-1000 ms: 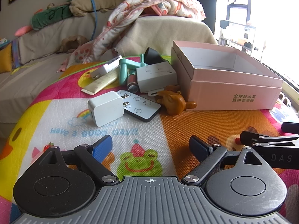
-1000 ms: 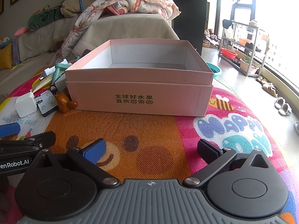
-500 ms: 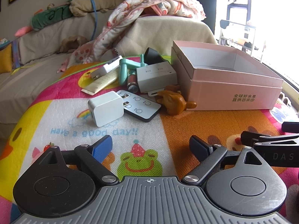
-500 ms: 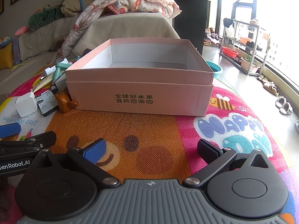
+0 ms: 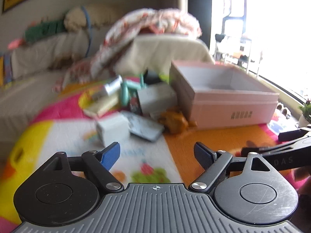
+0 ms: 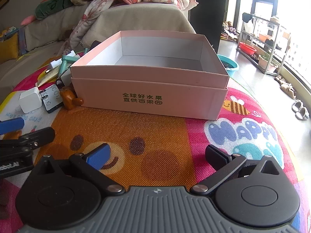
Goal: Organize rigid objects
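1. Hovering low over the play mat (image 6: pixel 155 136), the left gripper (image 5: pixel 156 153) and right gripper (image 6: pixel 157 155) both have their jaws spread wide, holding nothing, probably ready for a first pick.
2. Left of the pink box (image 6: pixel 149 99) lie the loose things: a white charger (image 6: pixel 31 100), a remote (image 6: pixel 51 99) and a brown wooden figure (image 6: pixel 68 99) just beside the box wall.
3. Behind these, still left of the box, a teal tool (image 6: pixel 65 62) and tube sit heaped.
4. That box stands open-topped and looks empty, likely the place for everything.
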Action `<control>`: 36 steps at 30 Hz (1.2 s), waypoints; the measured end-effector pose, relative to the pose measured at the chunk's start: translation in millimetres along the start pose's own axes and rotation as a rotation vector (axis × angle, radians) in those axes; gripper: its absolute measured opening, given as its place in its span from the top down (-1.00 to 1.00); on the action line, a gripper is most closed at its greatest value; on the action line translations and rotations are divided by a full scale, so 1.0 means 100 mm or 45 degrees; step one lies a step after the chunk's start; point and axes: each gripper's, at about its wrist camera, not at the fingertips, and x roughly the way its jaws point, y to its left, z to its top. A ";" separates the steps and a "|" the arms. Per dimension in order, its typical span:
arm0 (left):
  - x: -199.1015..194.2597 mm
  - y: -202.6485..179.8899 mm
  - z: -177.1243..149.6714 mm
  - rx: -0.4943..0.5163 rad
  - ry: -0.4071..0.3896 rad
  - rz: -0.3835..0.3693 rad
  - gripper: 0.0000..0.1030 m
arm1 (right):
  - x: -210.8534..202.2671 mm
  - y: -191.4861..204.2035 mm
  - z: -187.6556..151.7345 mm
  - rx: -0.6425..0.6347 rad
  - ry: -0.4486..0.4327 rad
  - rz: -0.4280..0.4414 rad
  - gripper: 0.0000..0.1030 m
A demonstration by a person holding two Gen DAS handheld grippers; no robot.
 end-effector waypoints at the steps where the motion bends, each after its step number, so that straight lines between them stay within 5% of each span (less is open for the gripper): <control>1: -0.04 0.05 0.06 0.042 -0.046 -0.005 -0.70 | 0.00 0.00 0.00 -0.002 -0.001 0.004 -1.00; 8: 0.36 0.52 0.42 0.008 0.096 0.028 -0.67 | 0.00 -0.03 0.01 -0.036 -0.002 0.039 -1.00; 11: 0.54 0.58 0.38 -0.022 0.181 0.009 -0.50 | -0.02 -0.04 -0.01 -0.041 -0.014 0.053 -1.00; 15: 0.59 0.54 0.31 -0.029 0.211 0.009 0.01 | -0.03 -0.03 -0.03 -0.046 -0.023 0.053 -1.00; 18: 0.56 0.51 0.28 -0.026 0.201 -0.010 0.16 | -0.04 -0.03 -0.03 -0.045 -0.026 0.052 -0.99; 20: 0.50 0.50 0.25 -0.027 0.182 -0.046 0.53 | -0.04 -0.02 -0.04 -0.051 -0.033 0.049 -0.94; 25: 0.10 0.47 0.10 -0.033 0.132 -0.125 0.54 | -0.11 0.09 -0.06 -0.138 -0.090 0.068 -0.48; 27: -0.06 0.44 -0.02 -0.016 0.140 -0.130 0.54 | -0.13 0.20 -0.02 -0.208 -0.104 0.101 0.04; 31: -0.29 0.45 -0.23 -0.009 0.146 -0.100 0.54 | -0.10 0.53 0.19 -0.286 -0.091 0.203 0.12; 36: -0.31 0.52 -0.27 -0.085 0.188 -0.093 0.54 | -0.01 1.00 0.39 -0.370 -0.183 0.206 0.12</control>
